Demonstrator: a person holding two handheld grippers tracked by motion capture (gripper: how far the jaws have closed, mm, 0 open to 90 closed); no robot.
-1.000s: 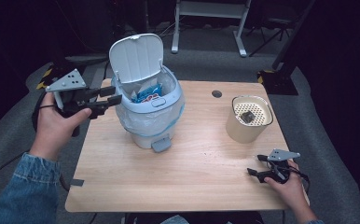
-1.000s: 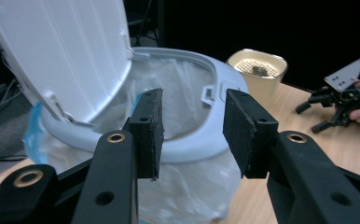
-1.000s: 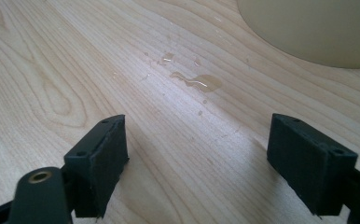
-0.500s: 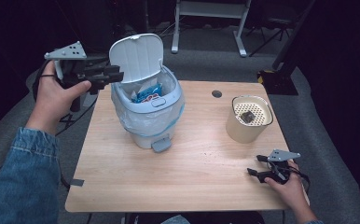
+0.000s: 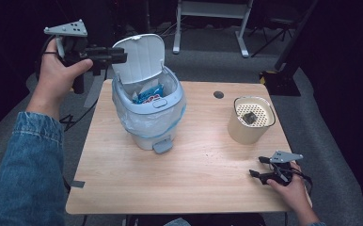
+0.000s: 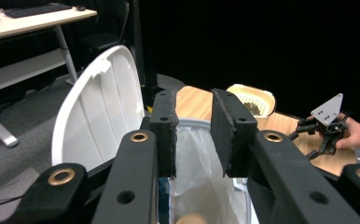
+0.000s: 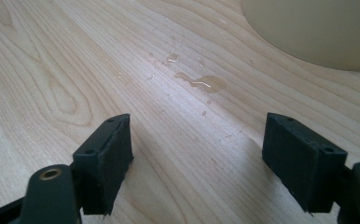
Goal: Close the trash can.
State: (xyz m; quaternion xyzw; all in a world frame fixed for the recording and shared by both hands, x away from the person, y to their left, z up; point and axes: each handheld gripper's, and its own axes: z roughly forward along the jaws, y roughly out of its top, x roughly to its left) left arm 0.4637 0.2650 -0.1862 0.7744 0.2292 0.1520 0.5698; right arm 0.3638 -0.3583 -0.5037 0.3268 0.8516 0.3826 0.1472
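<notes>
A white pedal bin stands on the left half of the wooden table, its lid tipped up. A plastic liner hangs over its rim, and a blue-and-red wrapper lies inside. My left gripper is held in the air at the lid's left edge. In the left gripper view its jaws stand a little apart with nothing between them, above the liner and beside the lid. My right gripper rests low at the table's front right, wide open and empty.
A cream perforated cup with a dark lump in it stands at the right. The bin's pedal sticks out toward me. A small wet patch lies on the wood ahead of the right gripper. A cable hole is behind.
My left hand has lifted its gripper up and back, from beside the bin's body to the top of the raised lid. The right gripper has stayed put.
</notes>
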